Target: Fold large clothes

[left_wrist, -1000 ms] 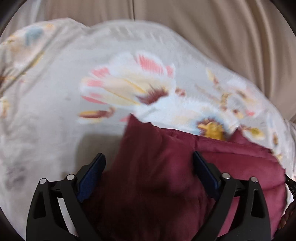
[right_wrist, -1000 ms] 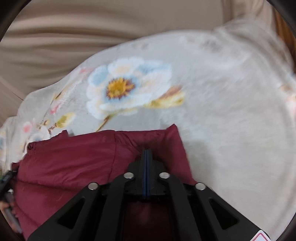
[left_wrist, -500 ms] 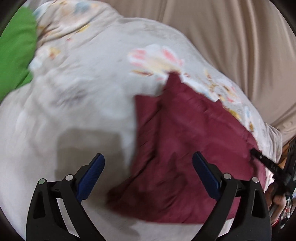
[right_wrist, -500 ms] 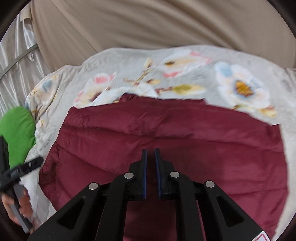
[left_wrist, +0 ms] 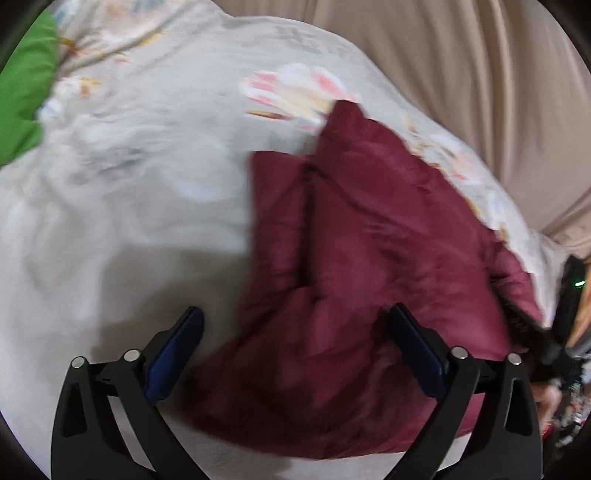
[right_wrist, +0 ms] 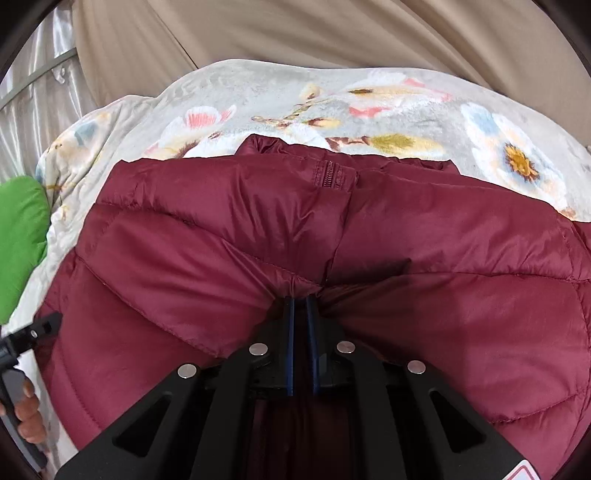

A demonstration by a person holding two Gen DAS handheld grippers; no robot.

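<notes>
A maroon quilted puffer jacket lies spread on a pale floral blanket. My left gripper hovers over the jacket's near left part. Its jaws stand wide and are closing, with jacket fabric between them but not touched by the blue pads. In the right wrist view the jacket fills the middle, a short zipper near its far edge. My right gripper is shut on a gathered fold of the jacket, and creases run out from its tips.
A bright green cloth lies at the blanket's left edge, also in the right wrist view as the green cloth. Beige draped fabric rises behind the blanket. A person's hand holds the left gripper's handle at that view's left edge.
Both views swung back from the jacket's far corners to its near side. The right pads, slightly apart half a second ago, now pinch a fold. The left jaws have narrowed a little.
</notes>
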